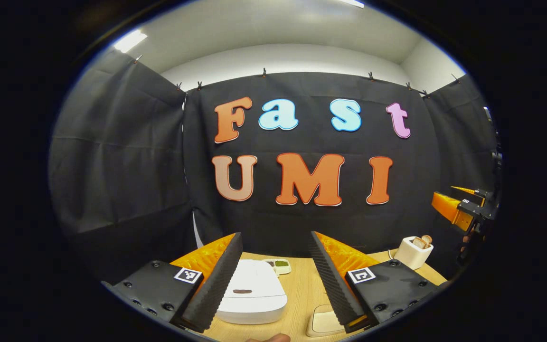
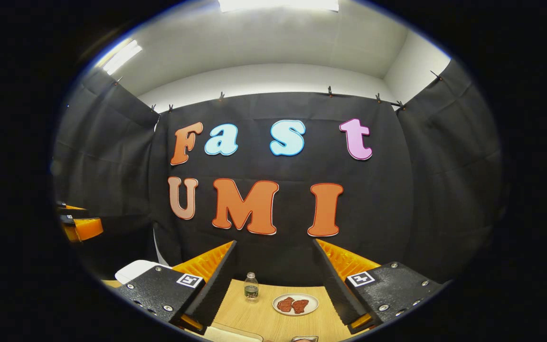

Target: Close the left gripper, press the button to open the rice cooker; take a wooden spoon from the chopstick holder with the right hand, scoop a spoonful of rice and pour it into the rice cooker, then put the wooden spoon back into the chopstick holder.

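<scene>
In the left gripper view my left gripper (image 1: 276,235) is open, held above the wooden table (image 1: 302,294). The white rice cooker (image 1: 250,292), lid down, with a dark mark on its top, lies below and between the fingers, partly behind the left finger (image 1: 216,280). A white chopstick holder (image 1: 413,252) with wooden handle ends (image 1: 423,241) sticking out stands at the back right. The right gripper (image 1: 463,209) hangs in the air at the far right edge. In the right gripper view my right gripper (image 2: 276,243) is open with nothing in it, and the left gripper (image 2: 81,225) shows at the far left.
A small tray with green contents (image 1: 280,266) sits behind the cooker. A beige container (image 1: 323,323) lies at the near edge. In the right gripper view a small bottle (image 2: 251,287) and a plate with red pieces (image 2: 296,304) stand on the table.
</scene>
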Motion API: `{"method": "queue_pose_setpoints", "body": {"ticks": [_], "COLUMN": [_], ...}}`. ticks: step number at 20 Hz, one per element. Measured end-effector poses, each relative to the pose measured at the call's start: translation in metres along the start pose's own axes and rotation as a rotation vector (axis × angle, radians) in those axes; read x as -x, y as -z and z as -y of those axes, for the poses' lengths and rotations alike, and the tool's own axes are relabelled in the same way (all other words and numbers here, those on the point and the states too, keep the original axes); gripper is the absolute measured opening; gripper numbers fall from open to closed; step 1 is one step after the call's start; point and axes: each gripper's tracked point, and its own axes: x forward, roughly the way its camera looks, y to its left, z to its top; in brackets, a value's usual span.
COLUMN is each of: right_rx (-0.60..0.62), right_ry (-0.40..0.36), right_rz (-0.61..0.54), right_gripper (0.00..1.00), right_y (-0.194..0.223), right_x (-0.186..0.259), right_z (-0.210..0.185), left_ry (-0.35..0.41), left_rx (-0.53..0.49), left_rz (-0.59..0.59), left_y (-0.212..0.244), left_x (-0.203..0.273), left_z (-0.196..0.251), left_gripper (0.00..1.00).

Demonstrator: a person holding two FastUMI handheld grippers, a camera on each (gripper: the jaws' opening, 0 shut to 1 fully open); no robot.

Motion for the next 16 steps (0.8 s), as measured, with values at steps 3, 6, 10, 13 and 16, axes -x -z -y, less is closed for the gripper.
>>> {"method": "queue_pose_setpoints", "body": {"ticks": [3,6,10,13,16], "right_rx": [0.005,0.018,0.014,0.022,0.025], "right_ry": [-0.001,0.010,0.027,0.048,0.079], "right_rz": [-0.011,-0.019,-0.028,-0.037,-0.045], "right_gripper": [0.97,0.97,0.95,0.95,0.95], "right_y": [0.004,0.008,0.013,0.018,0.023], "right_x": [0.000,-0.001,0.000,0.001,0.005], "right_z": [0.000,0.003,0.009,0.017,0.026], "left_ry": [-0.041,-0.079,-0.137,-0.136,-0.157], "left_rx": [0.010,-0.015,-0.037,-0.002,0.035], "left_rz": [-0.044,-0.085,-0.125,-0.188,-0.279], "left_y": [0.013,0.024,0.032,0.048,0.068], "left_x": [-0.006,-0.012,-0.023,-0.031,-0.043], "left_z": [-0.018,-0.035,-0.059,-0.068,-0.088], "left_gripper": [0.94,0.95,0.80,0.48,0.16]}}
